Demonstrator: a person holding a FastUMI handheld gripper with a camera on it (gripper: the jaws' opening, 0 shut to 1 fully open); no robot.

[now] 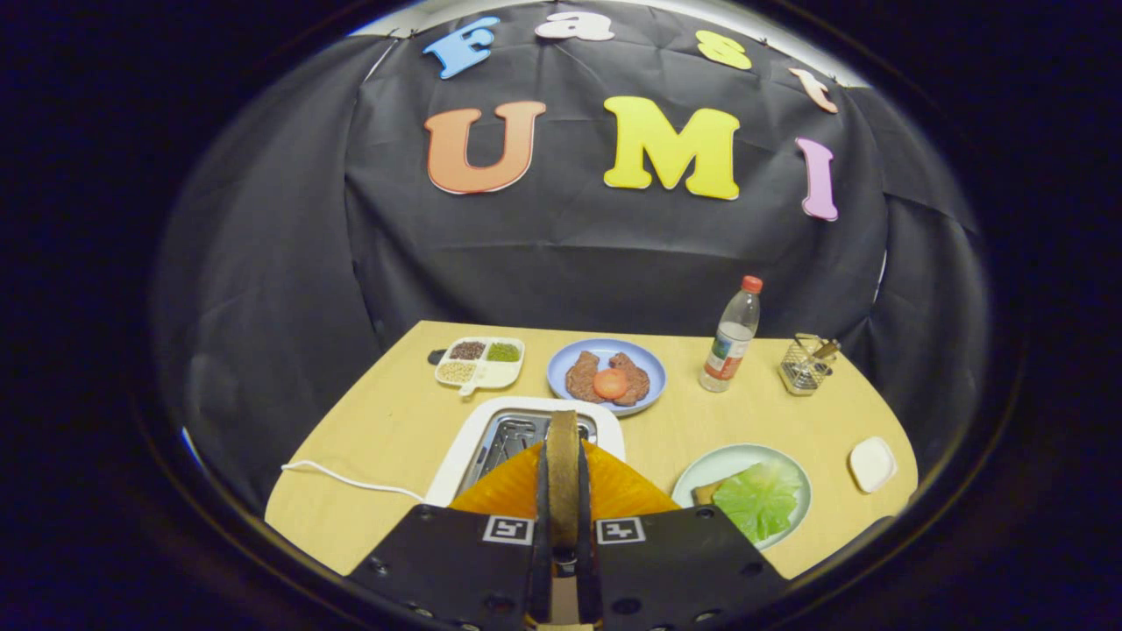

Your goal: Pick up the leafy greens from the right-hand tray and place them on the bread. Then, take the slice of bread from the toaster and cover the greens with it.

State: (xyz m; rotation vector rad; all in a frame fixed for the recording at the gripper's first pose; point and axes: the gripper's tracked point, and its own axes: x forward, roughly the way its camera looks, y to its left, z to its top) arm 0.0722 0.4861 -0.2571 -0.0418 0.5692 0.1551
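1. Since the greens [759, 499] already lie over the bread on the pale plate [701, 469], right of the toaster [491, 438], that step looks done.
2. Table [386, 421] is light wood, black cloth behind it.
3. Gripper [563, 464] jaws are pinched narrow on a bread slice [563, 456], edge-on just above the toaster, probably for carrying.

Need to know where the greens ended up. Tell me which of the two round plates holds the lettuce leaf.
The pale green plate, just right of the tool, holds the lettuce leaf. The blue plate beyond the toaster carries meat patties and a tomato slice.
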